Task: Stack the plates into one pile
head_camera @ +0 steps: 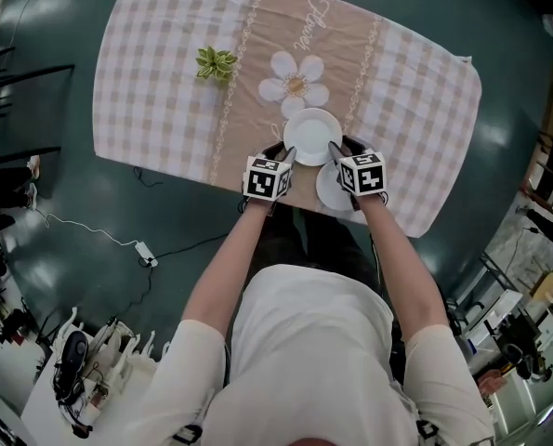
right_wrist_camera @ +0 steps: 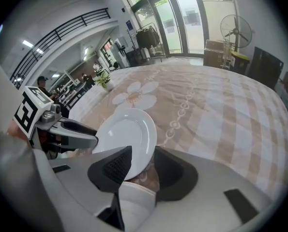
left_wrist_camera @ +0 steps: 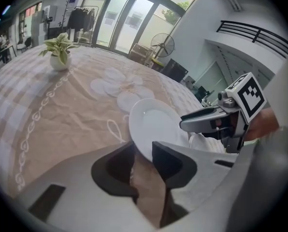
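Left hand-held gripper and right hand-held gripper clamp opposite rims of white plate at bench front edge, partly overlapping second plate lying there.

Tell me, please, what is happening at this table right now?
A person holds tongs in each hand. The left tongs and the right tongs appear to grip opposite sides of one round white ceramic plate at the near edge of the pink checked tablecloth. A second white plate lies beside it under the right tongs, not yet stacked.
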`<state>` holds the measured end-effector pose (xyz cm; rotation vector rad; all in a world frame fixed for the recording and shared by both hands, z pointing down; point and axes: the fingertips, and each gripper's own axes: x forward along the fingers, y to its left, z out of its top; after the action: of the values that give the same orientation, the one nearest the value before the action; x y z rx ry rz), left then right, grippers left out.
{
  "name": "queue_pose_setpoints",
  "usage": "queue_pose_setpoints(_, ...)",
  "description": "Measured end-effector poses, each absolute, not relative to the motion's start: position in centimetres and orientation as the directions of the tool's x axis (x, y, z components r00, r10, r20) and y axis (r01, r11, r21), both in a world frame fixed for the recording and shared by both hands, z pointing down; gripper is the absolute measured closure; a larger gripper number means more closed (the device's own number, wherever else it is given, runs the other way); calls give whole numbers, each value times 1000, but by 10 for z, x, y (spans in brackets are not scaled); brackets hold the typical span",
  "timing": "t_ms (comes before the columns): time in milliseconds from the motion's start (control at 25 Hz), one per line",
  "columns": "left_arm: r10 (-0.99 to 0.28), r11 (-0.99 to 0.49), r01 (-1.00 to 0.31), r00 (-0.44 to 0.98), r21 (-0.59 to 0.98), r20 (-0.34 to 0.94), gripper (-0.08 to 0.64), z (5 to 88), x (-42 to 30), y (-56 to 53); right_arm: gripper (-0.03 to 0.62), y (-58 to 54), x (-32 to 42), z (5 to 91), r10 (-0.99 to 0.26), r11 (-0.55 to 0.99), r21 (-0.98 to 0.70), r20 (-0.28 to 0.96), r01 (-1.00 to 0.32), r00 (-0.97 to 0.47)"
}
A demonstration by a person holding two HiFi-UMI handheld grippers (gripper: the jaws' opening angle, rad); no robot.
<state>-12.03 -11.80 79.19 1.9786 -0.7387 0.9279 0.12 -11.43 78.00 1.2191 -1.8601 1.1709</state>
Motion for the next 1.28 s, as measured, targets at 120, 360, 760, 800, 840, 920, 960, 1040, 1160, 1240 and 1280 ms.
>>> queue_pose_setpoints(120,-150,-503,-758,550,415,822,439,801,-124,-121,435,-118,-1,789,-386,160,-330,847,-931,-366)
queue_pose_setpoints(360,-174,-493,-767,550,411,817,442,795,-127,-129,487,-132,2,777,-446,150,-325,821,-934,-357)
queue_pose_setpoints(760,-209,-476,-764,579,435,788,454,772,-133,-139,494,-139,-2,753,-493,147,-325,795,-934,-354)
queue_pose_setpoints(800,-209,-482,-761,581,434,787,454,769,-133,-139,494,-138,-2,751,-496,148,-324,793,-934,-354)
queue_pose_setpoints(840,-208,-488,-758,582,433,786,454,766,-133,-139,494,-137,-2,749,-499,148,-324,791,-934,-353)
queue_pose_setpoints(920,-203,-499,-752,584,431,786,455,760,-132,-137,494,-134,-1,744,-504,146,-325,788,-934,-353)
queue_pose_setpoints(960,-199,-503,-750,585,430,786,456,757,-131,-136,494,-131,0,742,-505,146,-324,788,-935,-352)
queue_pose_setpoints(1040,-193,-511,-746,583,427,789,456,753,-128,-132,494,-125,2,738,-507,146,-321,788,-936,-349)
queue_pose_setpoints(1160,-179,-522,-738,585,428,791,456,750,-124,-121,494,-113,6,734,-515,131,-320,787,-938,-340)
queue_pose_setpoints(1240,-164,-533,-729,587,429,793,456,749,-120,-112,494,-103,11,733,-518,119,-320,787,-940,-334)
queue_pose_setpoints(1280,-156,-540,-724,588,430,794,456,749,-118,-107,494,-98,13,733,-519,114,-320,788,-941,-331)
